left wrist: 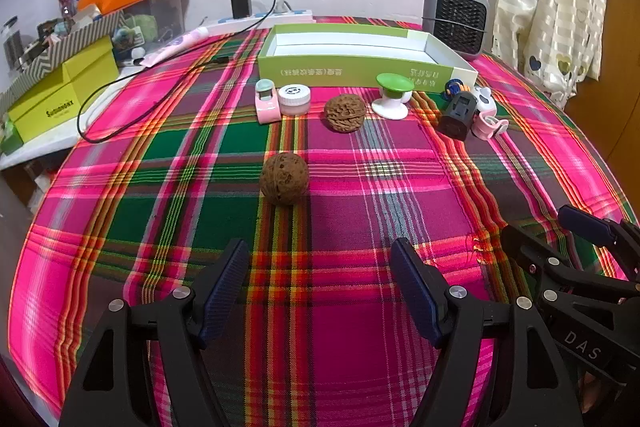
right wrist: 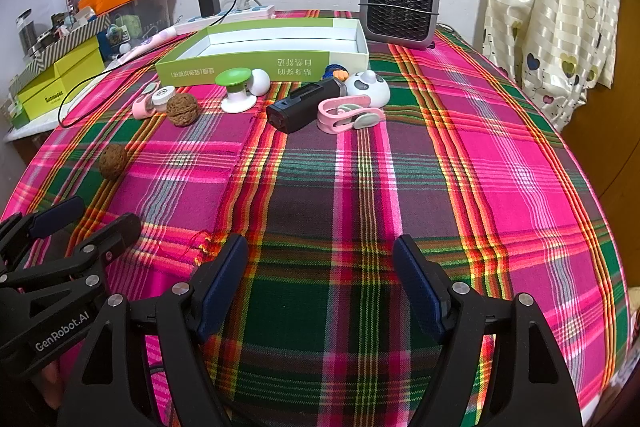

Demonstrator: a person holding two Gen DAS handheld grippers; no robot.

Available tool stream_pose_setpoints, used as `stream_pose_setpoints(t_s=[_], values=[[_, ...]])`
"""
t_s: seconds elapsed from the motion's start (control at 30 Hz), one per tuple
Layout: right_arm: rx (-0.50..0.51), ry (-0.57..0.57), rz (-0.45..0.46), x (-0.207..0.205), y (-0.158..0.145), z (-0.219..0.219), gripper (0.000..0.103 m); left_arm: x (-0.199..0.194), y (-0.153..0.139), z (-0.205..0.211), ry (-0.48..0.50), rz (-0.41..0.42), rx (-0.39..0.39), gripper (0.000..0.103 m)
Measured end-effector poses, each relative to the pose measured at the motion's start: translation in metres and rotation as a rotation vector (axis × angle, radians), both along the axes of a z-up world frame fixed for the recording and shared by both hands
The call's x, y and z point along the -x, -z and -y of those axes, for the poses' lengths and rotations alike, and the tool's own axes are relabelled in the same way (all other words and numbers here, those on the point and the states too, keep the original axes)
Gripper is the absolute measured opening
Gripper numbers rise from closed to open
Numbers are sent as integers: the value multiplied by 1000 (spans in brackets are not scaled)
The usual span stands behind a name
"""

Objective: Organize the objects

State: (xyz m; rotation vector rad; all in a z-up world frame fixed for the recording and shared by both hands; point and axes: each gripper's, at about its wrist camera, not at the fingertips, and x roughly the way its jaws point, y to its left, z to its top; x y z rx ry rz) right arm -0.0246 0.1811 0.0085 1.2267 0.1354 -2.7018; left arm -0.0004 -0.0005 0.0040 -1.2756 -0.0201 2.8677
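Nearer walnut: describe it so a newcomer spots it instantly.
Start at the green box at the table's far side, with small items lined along its front. The nearer walnut sits alone on the plaid cloth, closer to the grippers than the row; its twin, the other walnut, stays in the row.

Both cameras ride on my grippers and look forward along the fingers, low over the plaid tablecloth (left wrist: 360, 187), toward the window wall. My left view sits to the left, with the near walnut (left wrist: 284, 178) straight ahead and close; my right gripper (left wrist: 556, 227) enters at its right edge. My right view faces the cloth's middle, my left gripper (right wrist: 94, 213) at its left edge. Both share the green box (left wrist: 360, 67) (right wrist: 260, 67), the heater (left wrist: 456, 17) (right wrist: 398, 7) and the objects before them.
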Motion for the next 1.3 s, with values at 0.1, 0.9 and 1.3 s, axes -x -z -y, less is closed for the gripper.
stream_pose_setpoints(t_s=[0.1,0.9,1.3], values=[[0,0,0,0,0,0,75,-1,1,0,-1,-1,1,73],[2,-7,2,0,1,-2,75,1,2,1,19,8,-8,73],[2,-73,28,15,1,-3,75,4,-1,21,64,7,-90,72]])
